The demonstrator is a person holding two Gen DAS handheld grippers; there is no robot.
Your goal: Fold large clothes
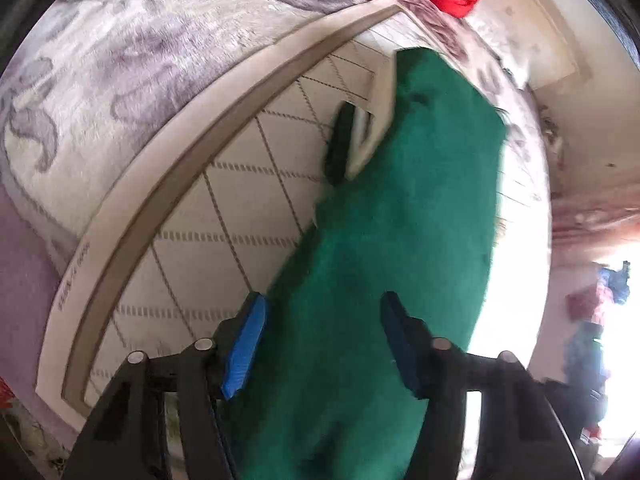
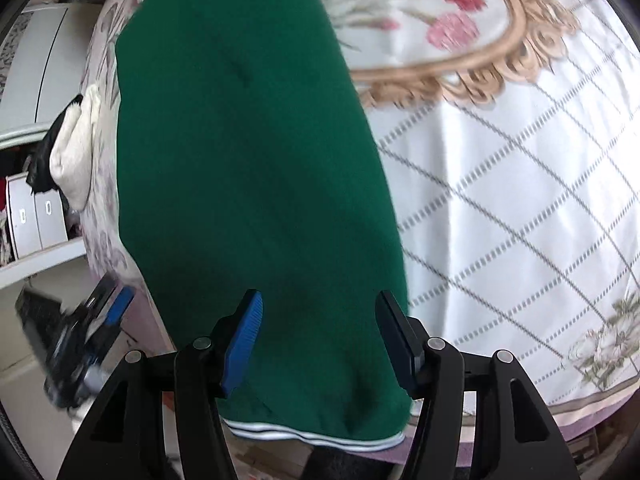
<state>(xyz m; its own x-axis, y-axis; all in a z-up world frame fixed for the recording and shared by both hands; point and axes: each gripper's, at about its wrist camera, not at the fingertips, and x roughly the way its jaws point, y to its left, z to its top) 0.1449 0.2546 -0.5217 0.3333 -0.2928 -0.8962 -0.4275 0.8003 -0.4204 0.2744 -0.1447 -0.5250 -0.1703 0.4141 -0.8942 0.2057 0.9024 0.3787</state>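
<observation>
Green garment (image 2: 248, 160) lies lengthwise on the bed (image 2: 520, 200), along the bed's side edge. Its striped hem (image 2: 312, 436) is at the near edge of the bed, just short of hanging off.

My right gripper (image 2: 320, 336) is over that hem end, jaws apart, cloth below and between them, not pinched. My left gripper (image 1: 322, 344) is over the same garment, jaws also apart with green fabric filling the gap. I can't see the pads pressing. The frames are blurry.

Handling guess: thick knit or fleece, soft and limp, a bit heavy for cloth. It will sag and drag on the quilt and won't slip much against the pads. It's not fragile.

I'd take the ribbed hem at its two corners, one per gripper, since the doubled edge gives the firmest bite. A pinch mid-panel would only bunch it.

White-and-black bundle (image 2: 72, 152) sits at the bed's far side edge, clear of the fold.
</observation>
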